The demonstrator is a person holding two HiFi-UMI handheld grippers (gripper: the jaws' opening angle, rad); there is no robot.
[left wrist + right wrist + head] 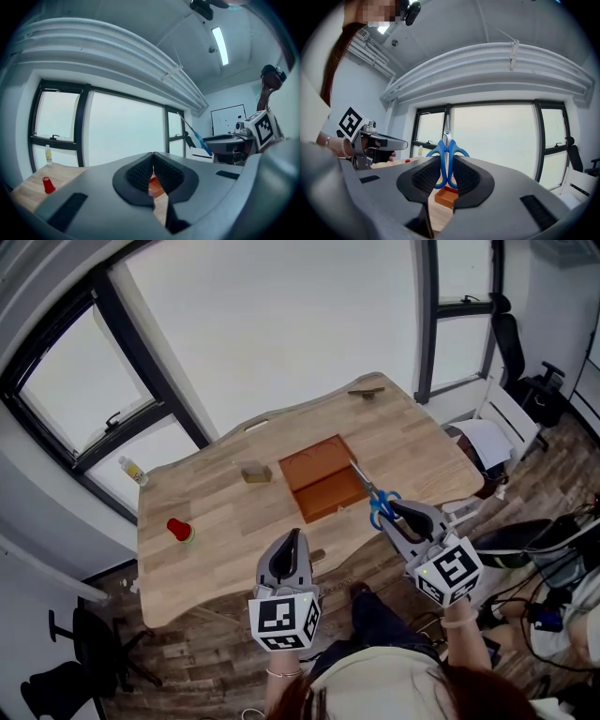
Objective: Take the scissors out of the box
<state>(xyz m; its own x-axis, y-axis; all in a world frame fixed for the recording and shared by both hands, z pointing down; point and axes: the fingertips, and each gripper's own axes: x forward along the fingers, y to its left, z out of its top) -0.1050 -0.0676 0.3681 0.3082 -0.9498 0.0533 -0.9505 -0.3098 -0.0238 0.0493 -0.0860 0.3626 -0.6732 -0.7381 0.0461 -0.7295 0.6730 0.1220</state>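
1. Left of the open orange box (328, 488) stand one small wooden block (256, 472) and one small red plastic cup (178, 528).
2. The right gripper (394, 512) is clamped on one pair of blue-handled metal scissors (375, 495), just right of the box.
3. The left gripper (293, 538) has its jaws together.

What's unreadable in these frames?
- Head view: tan block and dark item at the table's far edge, too small to identify.
- Left gripper view: box nearly all hidden behind the left gripper's shut jaws.
- Right gripper view: box interior blocked by the right gripper holding the scissors.
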